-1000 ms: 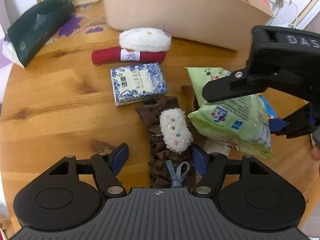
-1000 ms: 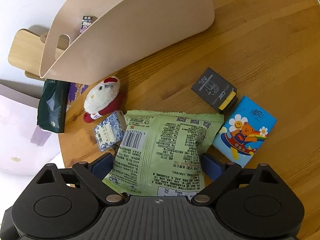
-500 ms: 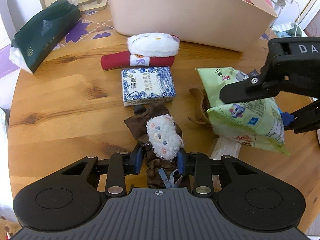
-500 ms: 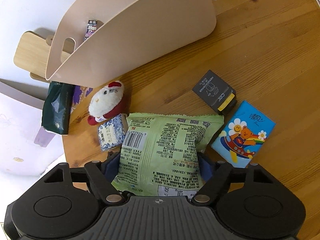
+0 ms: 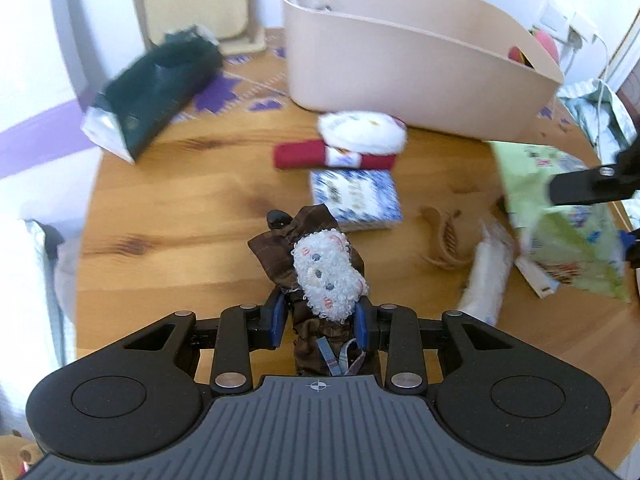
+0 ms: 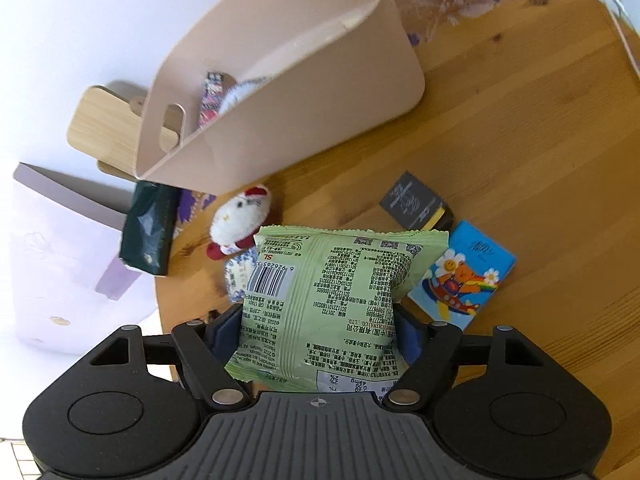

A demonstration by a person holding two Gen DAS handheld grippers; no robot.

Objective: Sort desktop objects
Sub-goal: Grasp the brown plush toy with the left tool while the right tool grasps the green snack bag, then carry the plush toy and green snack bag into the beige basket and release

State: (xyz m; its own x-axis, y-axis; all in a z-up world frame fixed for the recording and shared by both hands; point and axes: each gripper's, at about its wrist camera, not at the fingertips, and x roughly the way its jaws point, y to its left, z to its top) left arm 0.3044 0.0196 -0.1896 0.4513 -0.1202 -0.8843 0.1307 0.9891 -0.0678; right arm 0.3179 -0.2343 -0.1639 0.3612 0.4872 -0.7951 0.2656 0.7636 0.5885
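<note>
Round wooden table (image 5: 168, 216) under both views.

Left wrist view, left to right: dark green pouch (image 5: 156, 92) lying tilted at far left, near the table edge. Beige storage bin (image 5: 400, 68) at the back, wall curved, a few items inside, too blurred to name. Just in front of the bin, white plush toy (image 5: 362, 130) on a red roll, and touching that on the near side, blue-and-white patterned packet (image 5: 356, 194). Centre foreground: left claw (image 5: 320, 320) clamped on a brown cloth doll (image 5: 316, 260) with a white curly-wool face, blue pads pressing its lower body from both sides, doll raised off the table and pointing away from the camera. Further right, a tan twisted cord, then a white wrapped item, both flat on the wood. Far right: green snack bag (image 5: 560, 216) with the right claw's black finger across it.

Right wrist view, left to right: pale lilac box beyond the table edge, green pouch, plush toy, bin above. Centre: right claw (image 6: 316, 332) gripping the snack bag, pads squeezing both sides, printed back and barcode facing the camera, bag held above the table. Right of it: dark grey small box (image 6: 412, 200), then blue cartoon-bear packet (image 6: 468, 276), touching one another.
</note>
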